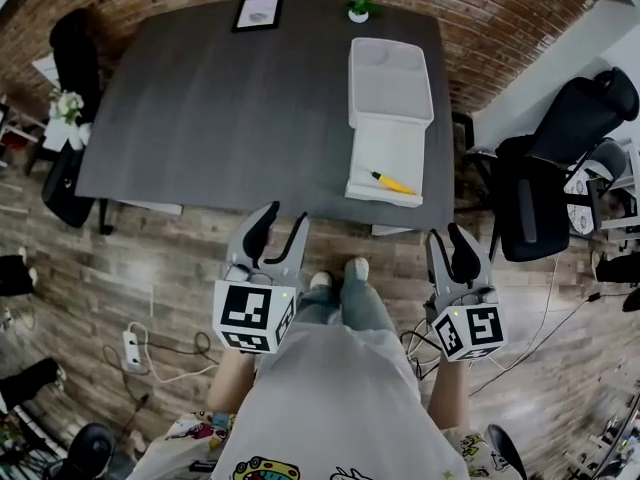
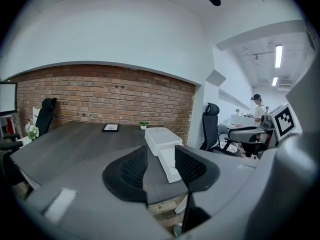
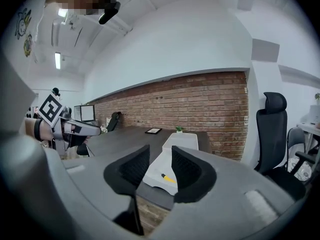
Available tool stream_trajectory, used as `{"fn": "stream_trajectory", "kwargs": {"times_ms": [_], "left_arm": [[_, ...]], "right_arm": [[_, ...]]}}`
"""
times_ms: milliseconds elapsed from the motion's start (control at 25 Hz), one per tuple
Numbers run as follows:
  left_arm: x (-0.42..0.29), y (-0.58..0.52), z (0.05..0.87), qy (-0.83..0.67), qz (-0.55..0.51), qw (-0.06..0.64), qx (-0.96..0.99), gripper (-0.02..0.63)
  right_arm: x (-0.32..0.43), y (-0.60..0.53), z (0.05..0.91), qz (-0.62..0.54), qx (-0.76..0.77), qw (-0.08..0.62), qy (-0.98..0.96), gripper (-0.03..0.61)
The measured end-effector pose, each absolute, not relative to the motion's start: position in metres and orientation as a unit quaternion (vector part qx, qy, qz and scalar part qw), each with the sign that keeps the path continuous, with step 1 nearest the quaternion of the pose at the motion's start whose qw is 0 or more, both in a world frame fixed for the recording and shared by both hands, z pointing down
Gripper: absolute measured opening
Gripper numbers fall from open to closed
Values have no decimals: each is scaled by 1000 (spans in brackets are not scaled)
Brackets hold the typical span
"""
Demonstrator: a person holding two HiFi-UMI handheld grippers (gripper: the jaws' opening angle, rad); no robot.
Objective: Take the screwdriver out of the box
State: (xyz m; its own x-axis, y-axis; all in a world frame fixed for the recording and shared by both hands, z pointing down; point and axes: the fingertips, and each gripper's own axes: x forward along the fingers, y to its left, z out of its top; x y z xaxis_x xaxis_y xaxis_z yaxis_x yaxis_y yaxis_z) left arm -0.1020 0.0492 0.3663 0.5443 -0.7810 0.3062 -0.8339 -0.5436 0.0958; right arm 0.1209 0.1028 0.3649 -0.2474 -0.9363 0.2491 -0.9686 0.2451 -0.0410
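The dark table [image 1: 220, 118] bears an open white box [image 1: 390, 88], a framed picture [image 1: 258, 12] and a small potted plant [image 1: 358, 10].

Screwdriver [image 1: 393, 182] tip too small; box [image 2: 159, 136] partly behind left tool [image 2: 161, 156].

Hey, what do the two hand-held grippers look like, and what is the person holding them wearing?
The left hand-held gripper and the right hand-held gripper both have grey bodies and two curved, black, textured jaws. Each carries a cube with black-and-white square markers. The person wears a pale top with cartoon prints low down, and blue jeans.
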Motion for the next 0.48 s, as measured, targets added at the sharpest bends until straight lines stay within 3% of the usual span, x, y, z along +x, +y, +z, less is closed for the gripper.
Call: {"fn": "stream_trajectory", "kwargs": {"times_ms": [480], "left_arm": [[-68,-32,369,-466,109,122,870,189]], "right_arm": [[148,15,369,103,596,88,-792,153]]}}
